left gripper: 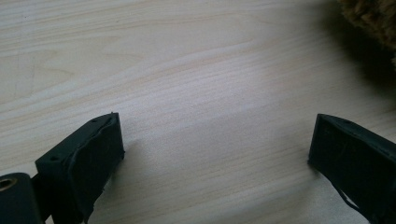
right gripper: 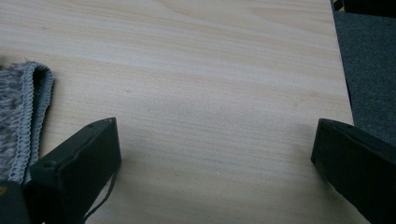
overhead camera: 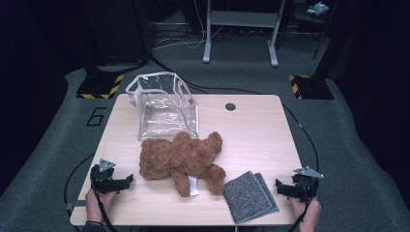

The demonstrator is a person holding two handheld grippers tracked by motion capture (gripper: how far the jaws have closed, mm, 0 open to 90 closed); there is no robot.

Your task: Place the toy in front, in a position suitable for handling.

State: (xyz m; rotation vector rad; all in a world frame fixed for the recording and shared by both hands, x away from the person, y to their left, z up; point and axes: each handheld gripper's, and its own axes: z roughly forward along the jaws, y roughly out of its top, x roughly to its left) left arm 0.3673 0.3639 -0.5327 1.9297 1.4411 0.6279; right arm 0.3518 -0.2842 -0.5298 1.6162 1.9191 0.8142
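Teddy bear (overhead camera: pixel 183 162) mid-table, clear bag (overhead camera: pixel 162 106) behind — grey cloth (overhead camera: pixel 250 195) beside.

L hand (overhead camera: pixel 99 199) comes in from the bottom edge at the near left corner, w/ the left gripper (overhead camera: pixel 126 181) held low & roughly level, jaws spread wide w/ nothing between them, pointing right. R hand (overhead camera: pixel 308 209) comes in at the near right corner, w/ the right gripper (overhead camera: pixel 279 187) low too, jaws also wide apart & empty, pointing left. Both grippers sit well apart, each w/ a grey plate on top.
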